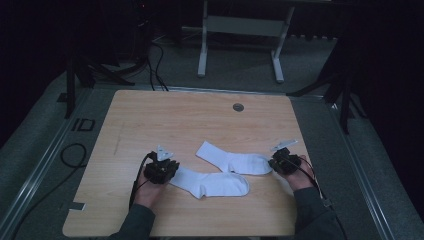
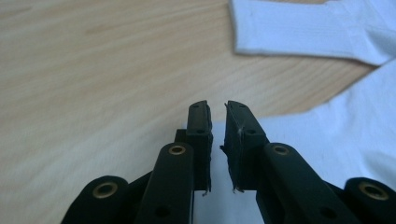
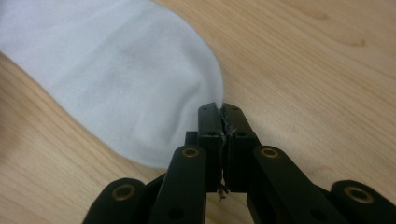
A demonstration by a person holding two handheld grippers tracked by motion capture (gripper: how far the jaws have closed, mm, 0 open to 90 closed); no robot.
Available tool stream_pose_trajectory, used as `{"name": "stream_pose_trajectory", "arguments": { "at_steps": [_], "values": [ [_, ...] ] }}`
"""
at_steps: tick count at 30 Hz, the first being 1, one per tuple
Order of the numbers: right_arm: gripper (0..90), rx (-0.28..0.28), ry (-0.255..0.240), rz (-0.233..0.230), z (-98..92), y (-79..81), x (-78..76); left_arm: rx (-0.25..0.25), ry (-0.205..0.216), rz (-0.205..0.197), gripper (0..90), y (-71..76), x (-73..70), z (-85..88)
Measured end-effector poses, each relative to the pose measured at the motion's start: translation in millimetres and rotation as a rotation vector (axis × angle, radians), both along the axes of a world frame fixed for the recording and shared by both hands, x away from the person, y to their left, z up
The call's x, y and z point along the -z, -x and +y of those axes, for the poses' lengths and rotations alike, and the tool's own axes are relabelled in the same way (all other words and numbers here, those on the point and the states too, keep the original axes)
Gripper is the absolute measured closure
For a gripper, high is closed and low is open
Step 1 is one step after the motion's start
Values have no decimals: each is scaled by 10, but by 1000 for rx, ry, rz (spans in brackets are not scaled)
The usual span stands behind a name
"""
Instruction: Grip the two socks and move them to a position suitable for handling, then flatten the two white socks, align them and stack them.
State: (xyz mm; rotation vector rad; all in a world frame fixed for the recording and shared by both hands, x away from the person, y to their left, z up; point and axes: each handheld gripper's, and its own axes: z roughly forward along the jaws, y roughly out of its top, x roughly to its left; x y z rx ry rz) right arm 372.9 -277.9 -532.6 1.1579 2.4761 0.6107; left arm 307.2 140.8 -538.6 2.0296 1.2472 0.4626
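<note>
Two white socks lie flat on the wooden table. The near sock runs from my left gripper towards the right. My left gripper hovers over that sock's end, with a narrow gap between its jaws and nothing in it. The far sock lies slantwise, its cuff at the upper left. Its rounded toe meets the tips of my right gripper, whose jaws are pressed together on the toe's edge.
A round grommet sits in the far part of the table. The person's forearms come in at the table's near edge. Cables and stand legs are on the floor beyond and beside the table.
</note>
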Motion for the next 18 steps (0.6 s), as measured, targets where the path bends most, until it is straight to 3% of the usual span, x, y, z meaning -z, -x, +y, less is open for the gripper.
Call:
{"name": "stream_pose_trajectory", "arguments": {
  "at_steps": [2, 4, 8, 12, 14, 18],
  "values": [
    [851, 5, 8, 3, -17, 5, 9, -18, 7, 9, 797, 55, -3, 50],
    [761, 7, -3, 4, -29, 6, -2, -15, 5, 1, 792, 95, -21, 71],
    [670, 19, -25, -27, -28, 9, -87, -10, -3, -13, 784, 154, -38, 105],
    [634, 17, -43, -49, 0, -1, -175, -19, -13, -13, 787, 174, -28, 115],
    [616, 9, -80, -67, 60, -8, -274, -19, -9, -12, 787, 175, -21, 115],
    [609, -48, -125, -76, 220, -44, -366, -15, -9, -5, 785, 169, 3, 101]
  ]
}}
